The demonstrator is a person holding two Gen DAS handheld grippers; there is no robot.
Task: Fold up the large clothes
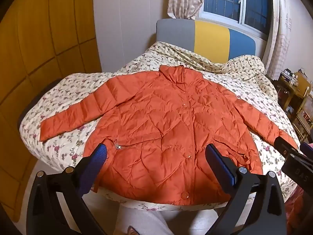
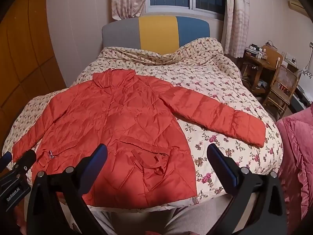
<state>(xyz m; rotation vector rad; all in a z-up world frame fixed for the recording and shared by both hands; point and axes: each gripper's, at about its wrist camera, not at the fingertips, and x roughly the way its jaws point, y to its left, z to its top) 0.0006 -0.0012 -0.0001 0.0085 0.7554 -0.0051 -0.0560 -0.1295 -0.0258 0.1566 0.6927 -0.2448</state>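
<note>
An orange quilted puffer jacket (image 1: pixel 162 125) lies flat and front up on the floral bed cover, buttoned, both sleeves spread out to the sides, collar toward the headboard. In the right wrist view the jacket (image 2: pixel 117 125) fills the left half, its right sleeve (image 2: pixel 213 113) stretched across the cover. My left gripper (image 1: pixel 156 156) hovers open above the hem, nothing between its blue-padded fingers. My right gripper (image 2: pixel 156 156) is also open and empty, above the jacket's lower right corner. Each gripper shows at the edge of the other's view.
The bed with a floral quilt (image 2: pixel 215 82) has a grey, yellow and blue headboard (image 2: pixel 156 31) under a window. A wooden wardrobe (image 1: pixel 39 58) stands left. A wooden chair and cluttered table (image 2: pixel 273 74) sit right, with a pink blanket (image 2: pixel 297 152) nearby.
</note>
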